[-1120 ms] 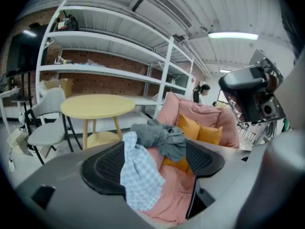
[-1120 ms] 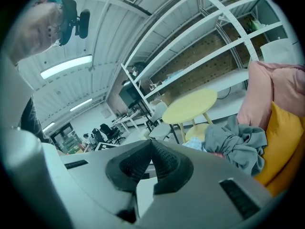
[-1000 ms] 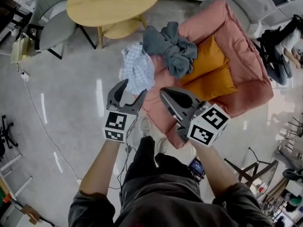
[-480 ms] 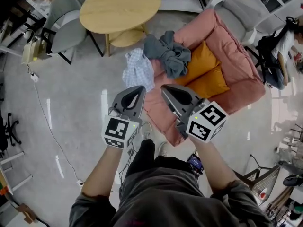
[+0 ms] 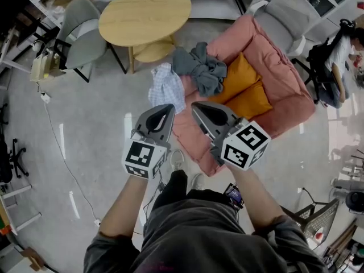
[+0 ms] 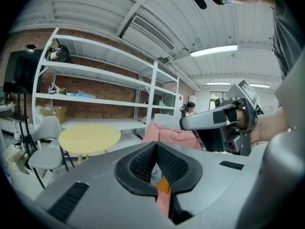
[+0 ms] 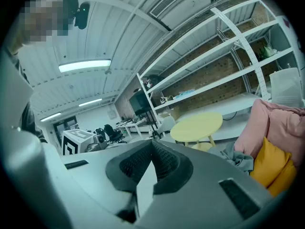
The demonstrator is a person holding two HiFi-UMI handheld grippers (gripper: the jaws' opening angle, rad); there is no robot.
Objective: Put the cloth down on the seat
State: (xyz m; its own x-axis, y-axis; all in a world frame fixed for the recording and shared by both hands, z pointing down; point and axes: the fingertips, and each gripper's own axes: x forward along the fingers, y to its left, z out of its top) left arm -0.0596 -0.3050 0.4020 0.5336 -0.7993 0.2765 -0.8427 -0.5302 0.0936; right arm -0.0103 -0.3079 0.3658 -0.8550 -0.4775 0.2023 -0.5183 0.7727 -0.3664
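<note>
We are holding the left gripper (image 5: 165, 107) out in front of us with its jaws pressed together and nothing between them. The right gripper (image 5: 197, 107) is just beside it, its jaws likewise together and empty. Both are pointing away from us toward the pink armchair (image 5: 284, 95), and neither is touching it. Just past the tips, a checked cloth (image 5: 166, 89) is lying at the armchair's edge, apart from both grippers. Beside it a grey cloth (image 5: 200, 67) is lying bunched on the seat, touching two orange cushions (image 5: 245, 90) that are also resting there. Farther out, a round wooden table (image 5: 145, 13) is standing on the grey floor (image 5: 85, 124), with a grey chair (image 5: 79, 30) next to it.
</note>
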